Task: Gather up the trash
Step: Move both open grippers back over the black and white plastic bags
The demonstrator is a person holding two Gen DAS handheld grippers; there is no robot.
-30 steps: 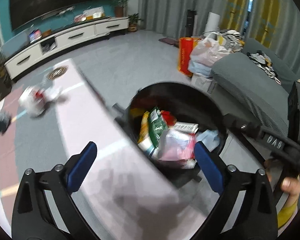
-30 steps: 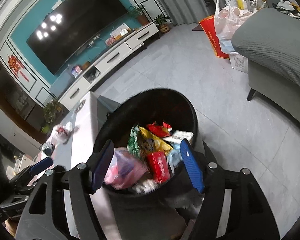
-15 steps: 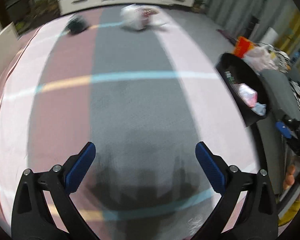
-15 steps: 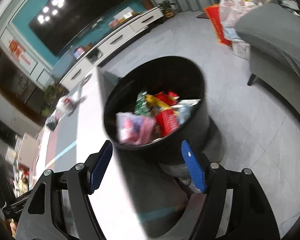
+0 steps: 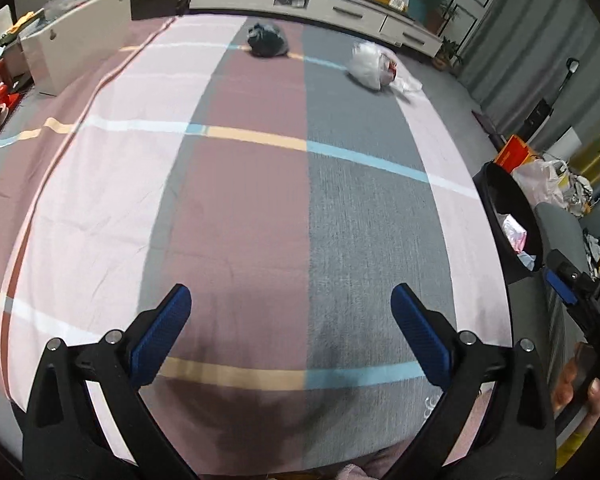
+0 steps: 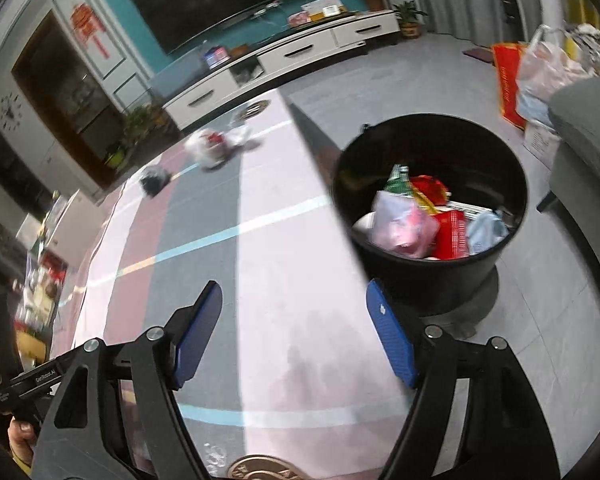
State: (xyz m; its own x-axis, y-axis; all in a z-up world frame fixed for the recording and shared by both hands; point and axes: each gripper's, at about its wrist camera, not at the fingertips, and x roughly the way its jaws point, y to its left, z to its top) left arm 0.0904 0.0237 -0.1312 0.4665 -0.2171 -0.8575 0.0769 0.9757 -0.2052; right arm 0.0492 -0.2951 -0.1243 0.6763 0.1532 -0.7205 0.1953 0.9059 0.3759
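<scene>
The jaws of both grippers stand spread with nothing between them: the left gripper (image 5: 291, 334) hangs over the near end of the desk draped in a pink, maroon and grey striped cloth (image 5: 260, 208), and the right gripper (image 6: 294, 338), whose jaws have just been opening, sits near the round black plastic trash bin (image 6: 430, 276) beside the desk's edge.

Two pieces remain at the desk's far end, well away from the bin — a crumpled white plastic bag with red inside (image 5: 370, 65) and a dark crumpled bag (image 5: 266, 40) beside it. The step seems to be a reach for one of these. Done well, the left gripper travels far enough to straddle the bag's bulk, since thin film slips.

The left wrist view shows both bags sharply but only a sliver of the bin; the right wrist view shows the bin's colourful wrappers (image 6: 420, 224).
</scene>
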